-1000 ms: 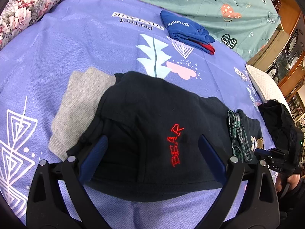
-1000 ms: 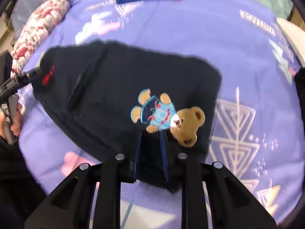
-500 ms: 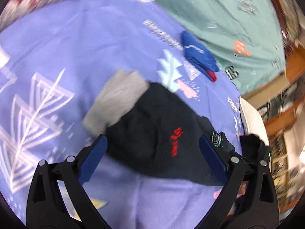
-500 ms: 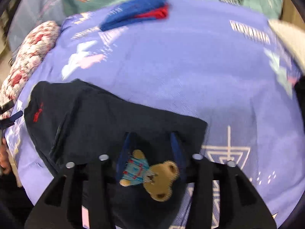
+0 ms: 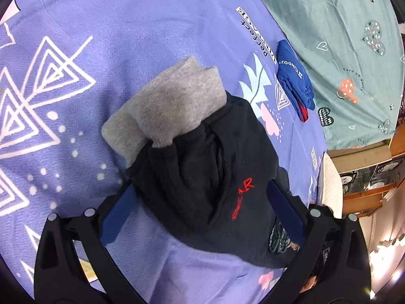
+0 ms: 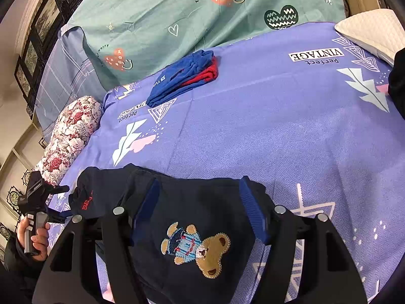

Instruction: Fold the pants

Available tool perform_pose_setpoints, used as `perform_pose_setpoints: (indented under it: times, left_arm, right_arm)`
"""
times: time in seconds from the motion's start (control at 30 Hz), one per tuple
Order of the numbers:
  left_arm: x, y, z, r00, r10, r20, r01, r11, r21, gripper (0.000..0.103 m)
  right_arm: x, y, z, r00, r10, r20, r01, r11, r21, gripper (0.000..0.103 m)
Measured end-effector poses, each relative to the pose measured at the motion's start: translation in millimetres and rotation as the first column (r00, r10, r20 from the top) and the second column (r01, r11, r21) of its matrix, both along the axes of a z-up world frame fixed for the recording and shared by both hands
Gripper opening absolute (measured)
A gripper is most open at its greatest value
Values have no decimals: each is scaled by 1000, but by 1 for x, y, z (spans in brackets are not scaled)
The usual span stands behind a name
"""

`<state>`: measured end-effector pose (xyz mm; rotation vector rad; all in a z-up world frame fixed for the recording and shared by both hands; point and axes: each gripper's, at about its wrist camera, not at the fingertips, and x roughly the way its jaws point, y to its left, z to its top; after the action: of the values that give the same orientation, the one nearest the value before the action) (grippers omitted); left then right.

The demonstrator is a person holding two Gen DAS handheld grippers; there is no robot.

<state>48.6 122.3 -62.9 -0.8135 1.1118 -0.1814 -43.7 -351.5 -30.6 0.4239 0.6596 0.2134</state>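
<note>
On the bed's purple printed sheet (image 6: 291, 131) the dark pants (image 5: 207, 177) lie folded into a compact bundle w/ a grey ribbed cuff (image 5: 167, 109) poking out at one end, red "BEAR" stitching (image 5: 241, 197) on top and a teddy patch (image 6: 197, 247) on the other end. Fabric looks soft, thick-ish fleece, light, floppy; it'll sag and unfold if lifted by one layer, so best grab is through all stacked layers at a folded edge, one end per tool. Left tool (image 5: 202, 212) is spread wide, blue pads either side of the bundle w/o pressing it, nothing held; it's angled down over the BEAR end, rolled to one side. Right tool (image 6: 200, 210) has just been opening: pads stand apart, straddling the cloth above the teddy patch, not pinching it. It points down at a shallower tilt over the bundle's other end. In the right view a hand (image 6: 35, 238) grips the left tool's handle. Folded blue/red garments (image 6: 184, 76) sit well apart near the green sheet (image 6: 202, 12).
</note>
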Motion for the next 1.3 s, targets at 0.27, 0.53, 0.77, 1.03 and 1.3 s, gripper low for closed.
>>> perform_pose_setpoints:
  times: [0.27, 0.53, 0.77, 1.03, 1.3]
  left_arm:
    - [-4, -1, -9, 998, 61, -10, -62, 986, -154, 87]
    - [8, 6, -16, 992, 127, -26, -130, 977, -169, 77]
    - [2, -51, 31, 974, -39, 225, 10, 992, 130, 22]
    - [-66, -199, 90, 742, -565, 360, 366, 792, 488, 22]
    - [-87, -254, 50, 628, -755, 191, 516, 587, 624, 64]
  right_arm:
    - [-2, -5, 0, 1000, -9, 16, 8, 1000, 18, 69]
    - [-1, -4, 0, 1000, -5, 20, 5, 1000, 11, 69]
    - [-6, -6, 2, 999, -21, 36, 21, 1000, 6, 69]
    - [-5, -12, 0, 998, -45, 36, 44, 999, 20, 69]
    - [5, -3, -9, 979, 189, -80, -165, 956, 241, 91]
